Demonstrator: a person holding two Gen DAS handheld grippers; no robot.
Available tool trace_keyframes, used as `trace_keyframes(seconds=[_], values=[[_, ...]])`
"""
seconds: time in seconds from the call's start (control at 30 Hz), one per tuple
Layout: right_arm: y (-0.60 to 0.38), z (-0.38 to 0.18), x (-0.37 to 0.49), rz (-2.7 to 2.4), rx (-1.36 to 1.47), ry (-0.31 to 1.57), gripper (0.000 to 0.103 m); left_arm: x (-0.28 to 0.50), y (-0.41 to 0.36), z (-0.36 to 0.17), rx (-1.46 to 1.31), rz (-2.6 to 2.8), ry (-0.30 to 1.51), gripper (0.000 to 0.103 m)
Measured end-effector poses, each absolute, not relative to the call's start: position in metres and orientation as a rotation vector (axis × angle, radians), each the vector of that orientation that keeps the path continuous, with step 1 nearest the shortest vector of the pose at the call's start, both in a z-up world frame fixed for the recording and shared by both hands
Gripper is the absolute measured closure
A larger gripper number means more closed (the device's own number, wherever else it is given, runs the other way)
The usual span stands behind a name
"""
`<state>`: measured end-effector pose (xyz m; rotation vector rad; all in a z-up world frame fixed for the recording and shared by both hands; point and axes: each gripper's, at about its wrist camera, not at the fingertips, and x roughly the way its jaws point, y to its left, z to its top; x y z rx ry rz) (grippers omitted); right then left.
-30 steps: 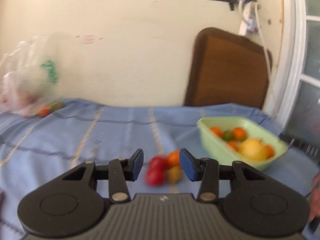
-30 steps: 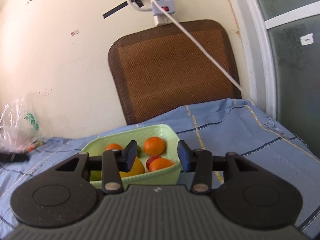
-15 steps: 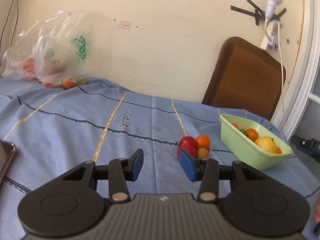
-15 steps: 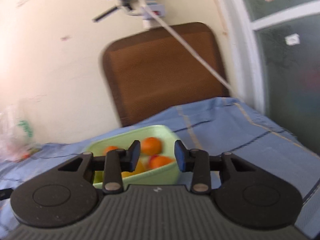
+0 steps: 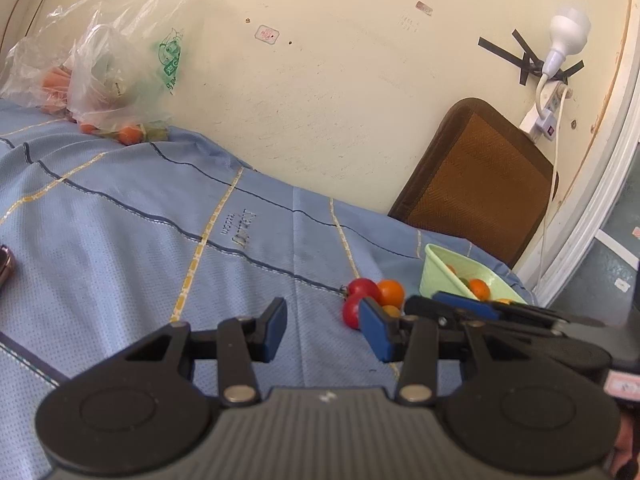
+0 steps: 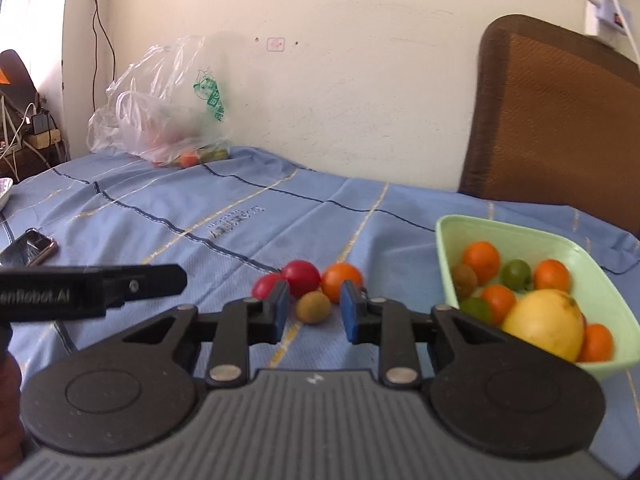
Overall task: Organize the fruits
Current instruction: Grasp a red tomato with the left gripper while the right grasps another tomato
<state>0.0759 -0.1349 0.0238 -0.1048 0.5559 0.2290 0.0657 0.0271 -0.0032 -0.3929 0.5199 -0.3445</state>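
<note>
A small pile of loose fruit lies on the blue cloth: two red tomatoes (image 6: pixel 302 277), an orange (image 6: pixel 341 281) and a brown kiwi (image 6: pixel 313 307). The pile also shows in the left wrist view (image 5: pixel 362 290). A light green bowl (image 6: pixel 448 236) to the right holds several oranges, green fruits and a large yellow fruit (image 6: pixel 544 324). My right gripper (image 6: pixel 313 312) is open and empty, its jaws on either side of the kiwi, just short of it. My left gripper (image 5: pixel 323 330) is open and empty, left of the pile.
A clear plastic bag (image 6: pixel 168 120) with more fruit lies at the back by the wall. A phone (image 6: pixel 28 250) lies on the cloth at the left. A brown woven mat (image 6: pixel 560 128) leans on the wall behind the bowl.
My right gripper has swung left from the bowl to face the loose pile and the kiwi. My left gripper has turned further left and pulled back.
</note>
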Motion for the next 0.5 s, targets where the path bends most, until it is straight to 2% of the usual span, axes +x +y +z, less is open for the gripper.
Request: trace_keyframes(seconds=[0.03,0.2,0.5], values=[[-0.134,0.025,0.078,0.218,-0.116,0.559,0.078,0.066,0.028,-0.004,-0.401,-0.348,0.522,0.062],[-0.136,0.029,0.096,0.225,-0.109,0.598,0.079,0.067,0.027,-0.004,-0.405,-0.361,0.53,0.062],[-0.136,0.049,0.152,0.437,-0.16,0.885,0.078,0.101,-0.017,0.003,-0.196,-0.438,0.638,0.065]])
